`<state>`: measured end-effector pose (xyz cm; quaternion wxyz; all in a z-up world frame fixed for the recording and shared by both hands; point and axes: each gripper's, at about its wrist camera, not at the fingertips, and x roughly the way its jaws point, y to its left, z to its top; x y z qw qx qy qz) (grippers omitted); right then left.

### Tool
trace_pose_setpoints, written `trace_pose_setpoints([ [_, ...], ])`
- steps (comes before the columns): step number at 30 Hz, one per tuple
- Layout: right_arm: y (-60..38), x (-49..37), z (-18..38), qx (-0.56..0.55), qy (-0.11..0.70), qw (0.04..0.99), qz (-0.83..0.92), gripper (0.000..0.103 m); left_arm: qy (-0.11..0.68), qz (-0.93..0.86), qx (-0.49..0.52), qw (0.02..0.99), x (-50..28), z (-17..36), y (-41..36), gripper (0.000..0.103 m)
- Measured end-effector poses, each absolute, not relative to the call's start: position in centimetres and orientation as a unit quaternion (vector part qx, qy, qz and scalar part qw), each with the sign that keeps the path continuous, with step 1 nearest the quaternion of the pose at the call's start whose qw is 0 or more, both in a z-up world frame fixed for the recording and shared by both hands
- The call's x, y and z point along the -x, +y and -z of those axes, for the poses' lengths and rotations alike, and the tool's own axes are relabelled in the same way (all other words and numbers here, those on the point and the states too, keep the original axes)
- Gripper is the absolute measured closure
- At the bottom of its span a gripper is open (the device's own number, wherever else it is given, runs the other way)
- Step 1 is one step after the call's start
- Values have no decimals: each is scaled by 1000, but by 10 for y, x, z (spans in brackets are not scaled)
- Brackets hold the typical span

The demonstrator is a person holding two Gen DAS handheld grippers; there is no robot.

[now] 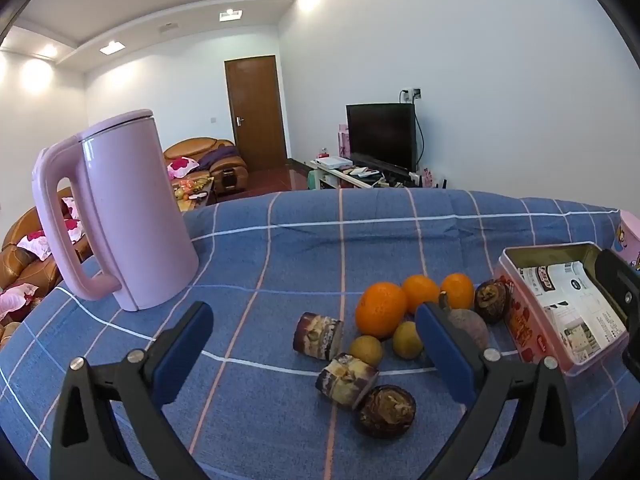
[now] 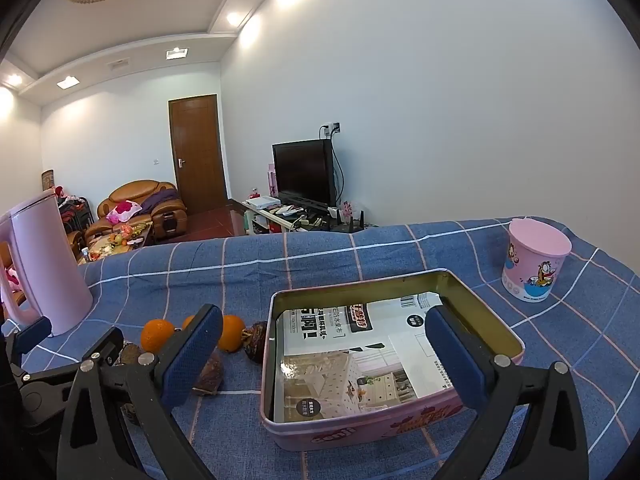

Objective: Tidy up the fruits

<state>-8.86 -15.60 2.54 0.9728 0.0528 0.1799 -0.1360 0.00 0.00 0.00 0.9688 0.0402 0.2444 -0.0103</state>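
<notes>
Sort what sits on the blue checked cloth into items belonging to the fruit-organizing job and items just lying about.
Job items:
- three round orange citrus fruits
- two small yellow-green round fruits
- dark brown and purple fruits, whole and cut
- pink rectangular metal tin, lined with printed paper, no fruit inside

Lying about:
- tall pink plastic kettle
- pink lidded cartoon cup

Both views are bright and evenly lit by recessed ceiling lights (image 1: 112,47) that flare into soft white patches high on the white wall (image 2: 400,120). Shadows are faint, only thin dark smudges under the fruit (image 1: 380,316) and the pink kettle (image 1: 120,216) on the blue checked cloth (image 1: 280,248). The fisheye lens bows the straight cloth lines and ceiling edges, leaves black corners around a round picture, and keeps the middle sharp while the far sofa (image 2: 140,204) looks slightly soft.
</notes>
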Motion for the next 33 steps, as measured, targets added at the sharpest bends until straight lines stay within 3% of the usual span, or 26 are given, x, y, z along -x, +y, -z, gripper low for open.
trace_pose_setpoints([
  [33,-158,88,-26,-49,185,971,145,1,245,10,-40,969,0,0,-1,0],
])
